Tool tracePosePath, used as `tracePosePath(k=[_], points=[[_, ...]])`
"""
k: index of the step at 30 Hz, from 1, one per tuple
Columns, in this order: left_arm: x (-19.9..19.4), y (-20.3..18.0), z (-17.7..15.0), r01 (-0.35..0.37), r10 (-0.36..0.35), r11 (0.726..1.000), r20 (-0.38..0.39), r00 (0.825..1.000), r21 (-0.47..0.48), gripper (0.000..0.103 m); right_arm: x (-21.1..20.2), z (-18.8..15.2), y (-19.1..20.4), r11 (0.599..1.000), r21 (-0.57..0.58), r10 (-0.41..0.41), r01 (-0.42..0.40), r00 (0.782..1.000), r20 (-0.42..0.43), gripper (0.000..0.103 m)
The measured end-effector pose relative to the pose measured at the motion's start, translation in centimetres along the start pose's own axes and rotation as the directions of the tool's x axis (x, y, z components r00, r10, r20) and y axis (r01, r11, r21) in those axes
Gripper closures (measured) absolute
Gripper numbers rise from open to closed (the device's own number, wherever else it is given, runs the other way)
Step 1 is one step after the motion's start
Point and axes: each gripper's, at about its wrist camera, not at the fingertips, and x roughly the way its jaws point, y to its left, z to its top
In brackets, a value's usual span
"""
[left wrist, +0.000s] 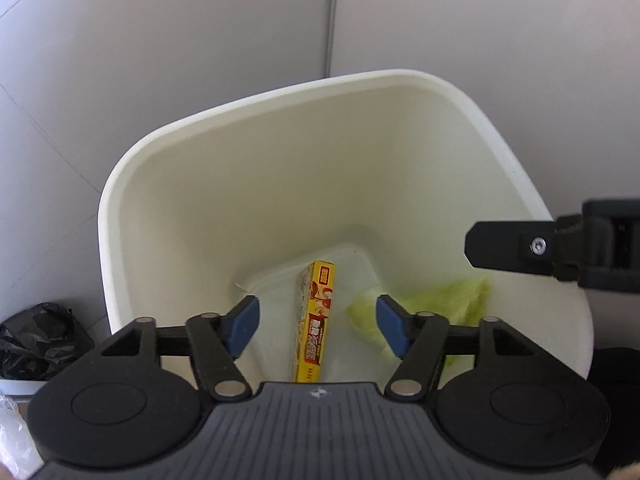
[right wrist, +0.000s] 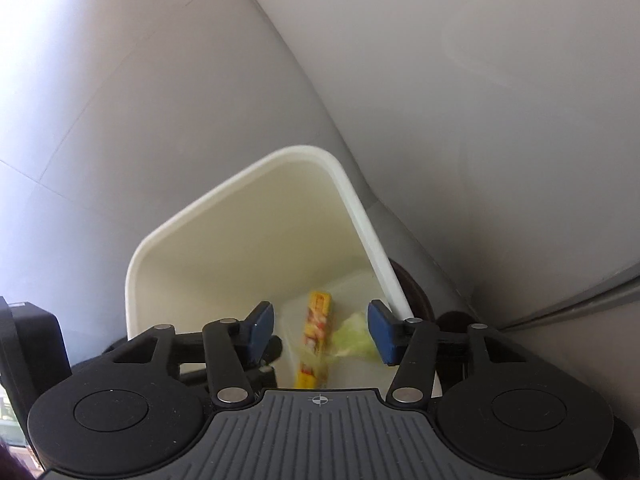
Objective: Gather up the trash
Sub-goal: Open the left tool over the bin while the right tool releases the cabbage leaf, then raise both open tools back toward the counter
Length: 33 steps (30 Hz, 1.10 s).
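Fingers (left wrist: pixel 246 326) of the left gripper (left wrist: pixel 318 326) stand spread with nothing between them, pointing steeply down into the white bin (left wrist: pixel 120 184). The right gripper (right wrist: pixel 320 334) is likewise spread and empty above it. A yellow box (left wrist: pixel 316 324) with unreadable red print and green paper (left wrist: pixel 448 300) lie at the bottom.

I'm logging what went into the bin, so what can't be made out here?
- Yellow box: lower end hidden behind the gripper body, left wrist view; blurred in right wrist view.
- Green scrap: partly behind a finger, kind unclear.
- Bin: near rim cut off in both views.
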Motion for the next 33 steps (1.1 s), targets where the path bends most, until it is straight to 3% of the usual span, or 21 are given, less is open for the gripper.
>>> tracePosePath(k=[17, 24, 29, 33], points=[[-7.4, -1.5, -1.0, -0.013, 0.008, 0.999, 0.120, 0.993, 0.038, 0.025, -7.0, -0.8, 2.0, 0.996, -0.078, 0.039, -0.032, 0.995, 0.089, 0.043], [-13.0, -1.2, -2.1, -0.020, 0.013, 0.999, 0.168, 0.986, 0.040, 0.015, -10.9, -1.3, 3.2, 0.989, -0.136, 0.073, -0.056, 0.989, 0.126, 0.034], [-16.6, -1.6, -2.5, -0.043, 0.029, 0.997, 0.218, 0.975, 0.062, 0.002, -13.9, -2.2, 3.9, 0.981, -0.171, 0.115, -0.090, 0.983, 0.142, 0.028], [-18.6, -1.6, -2.7, -0.050, 0.031, 0.996, 0.233, 0.972, 0.078, 0.001, -16.5, -1.8, 4.0, 0.975, -0.198, 0.134, -0.101, 0.978, 0.161, 0.021]])
